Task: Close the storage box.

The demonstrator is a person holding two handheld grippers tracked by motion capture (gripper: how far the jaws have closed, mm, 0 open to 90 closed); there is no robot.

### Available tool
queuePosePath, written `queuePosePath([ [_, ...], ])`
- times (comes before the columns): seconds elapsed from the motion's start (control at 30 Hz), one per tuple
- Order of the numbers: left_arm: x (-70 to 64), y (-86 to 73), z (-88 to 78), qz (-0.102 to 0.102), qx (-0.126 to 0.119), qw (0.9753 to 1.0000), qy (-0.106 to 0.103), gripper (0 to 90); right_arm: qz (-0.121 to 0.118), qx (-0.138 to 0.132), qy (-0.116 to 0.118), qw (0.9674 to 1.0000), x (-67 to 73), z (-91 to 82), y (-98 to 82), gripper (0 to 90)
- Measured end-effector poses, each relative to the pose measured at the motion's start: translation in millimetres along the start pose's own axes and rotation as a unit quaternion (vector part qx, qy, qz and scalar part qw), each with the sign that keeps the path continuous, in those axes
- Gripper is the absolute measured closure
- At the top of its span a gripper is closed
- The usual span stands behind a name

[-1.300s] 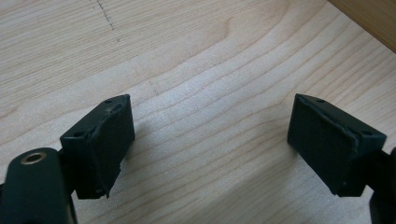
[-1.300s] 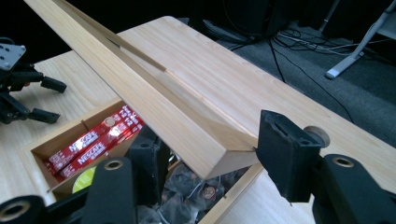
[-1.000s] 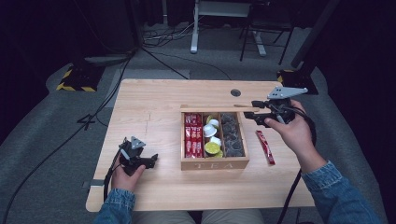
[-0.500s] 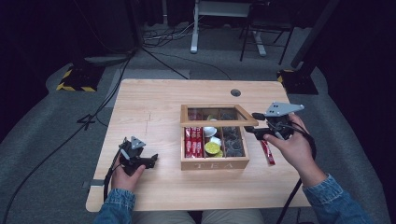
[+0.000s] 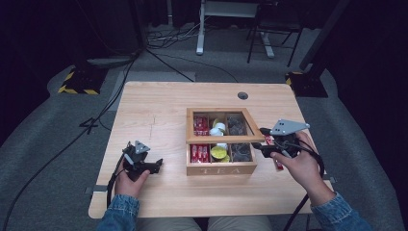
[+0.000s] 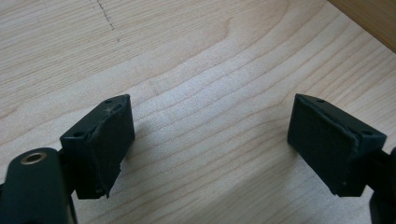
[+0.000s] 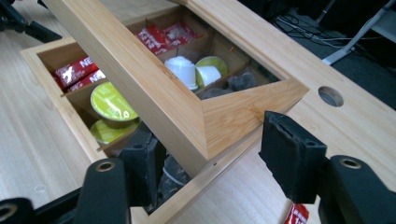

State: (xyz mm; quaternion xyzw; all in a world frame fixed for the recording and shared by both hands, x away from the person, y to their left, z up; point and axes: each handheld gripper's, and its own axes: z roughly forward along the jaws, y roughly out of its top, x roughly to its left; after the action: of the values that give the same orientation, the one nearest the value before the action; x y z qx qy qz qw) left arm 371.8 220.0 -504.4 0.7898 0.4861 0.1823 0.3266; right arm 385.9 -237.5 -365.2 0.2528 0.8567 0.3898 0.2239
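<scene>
The glass-paned bamboo lid (image 5: 225, 126) has dropped halfway over the wooden tea box (image 5: 221, 168); the right gripper (image 5: 267, 144), jaws opening, straddles its corner unclamped.

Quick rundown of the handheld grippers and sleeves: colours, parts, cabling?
Both are black. The left gripper carries a small grey three-cornered plate; the right gripper has a larger one on top. A black cable trails from each toward the person. The fingers are blocky black pads with worn, frayed edges, with small screw holes on top and brass-rimmed holes on the arms behind. Blue denim sleeves on both arms.

One tea box (image 5: 221, 168), one loose red packet (image 5: 277, 161), two tools, left (image 5: 153, 167) and right (image 5: 264, 141).
</scene>
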Motion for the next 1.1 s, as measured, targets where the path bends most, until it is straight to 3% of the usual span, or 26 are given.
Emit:
queuePosePath([
  [0.57, -0.1, 0.0, 0.1, 0.0, 0.0, 1.0, 0.0, 15.2, 0.008, 0.03, 0.016, 0.9994, 15.1, 9.9, -30.4, 39.1],
  [1.1, 0.0, 0.0, 0.1, 0.0, 0.0, 1.0, 0.0, 15.2, 0.013, 0.067, 0.04, 0.9969, 21.9, 16.6, -43.0, 39.3],
])
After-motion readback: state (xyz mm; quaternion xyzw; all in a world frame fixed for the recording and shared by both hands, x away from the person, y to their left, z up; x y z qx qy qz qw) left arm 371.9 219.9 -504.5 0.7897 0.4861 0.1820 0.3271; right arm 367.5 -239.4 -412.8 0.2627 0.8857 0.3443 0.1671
